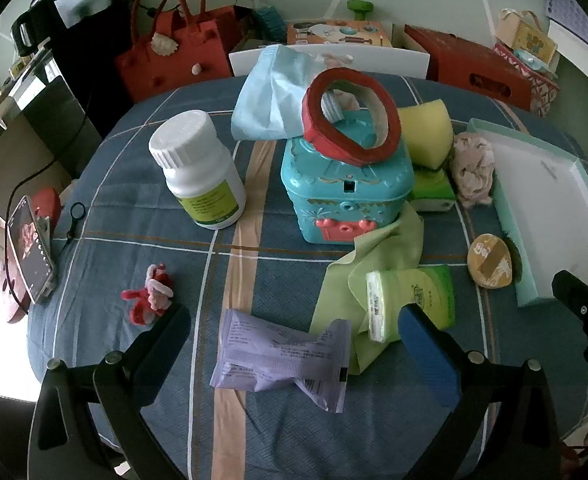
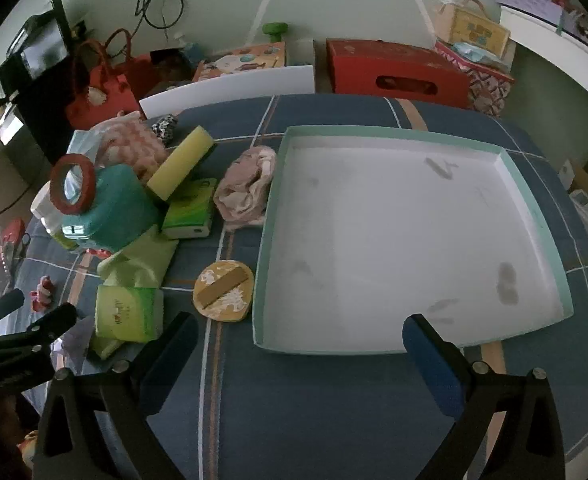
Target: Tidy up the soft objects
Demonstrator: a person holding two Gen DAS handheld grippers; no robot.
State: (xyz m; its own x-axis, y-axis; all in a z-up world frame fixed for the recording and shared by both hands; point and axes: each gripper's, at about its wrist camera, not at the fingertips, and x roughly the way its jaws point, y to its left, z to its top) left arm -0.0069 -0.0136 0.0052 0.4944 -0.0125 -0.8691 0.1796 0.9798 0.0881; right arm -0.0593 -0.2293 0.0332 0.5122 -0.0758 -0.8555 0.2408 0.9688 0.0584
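My left gripper (image 1: 294, 340) is open, its fingers straddling a purple tissue pack (image 1: 283, 354) on the blue checked tablecloth. A green tissue pack (image 1: 410, 300) lies on a light green cloth (image 1: 390, 248) just right of it. A yellow sponge (image 1: 426, 130), a pink crumpled cloth (image 1: 472, 168) and a blue bag (image 1: 269, 96) sit behind. My right gripper (image 2: 300, 346) is open and empty, at the near edge of the shallow teal-rimmed tray (image 2: 534, 216). The sponge (image 2: 179, 164), pink cloth (image 2: 245, 188) and green tissue packs (image 2: 127, 312) lie left of the tray.
A teal toy box (image 1: 344, 196) carries a red tape ring (image 1: 350, 116). Beside it stand a white pill bottle (image 1: 199, 168), a small red plush toy (image 1: 149, 294), a round wooden disc (image 2: 223, 290) and a phone on a stand (image 1: 29, 248). Red bags and boxes line the far side.
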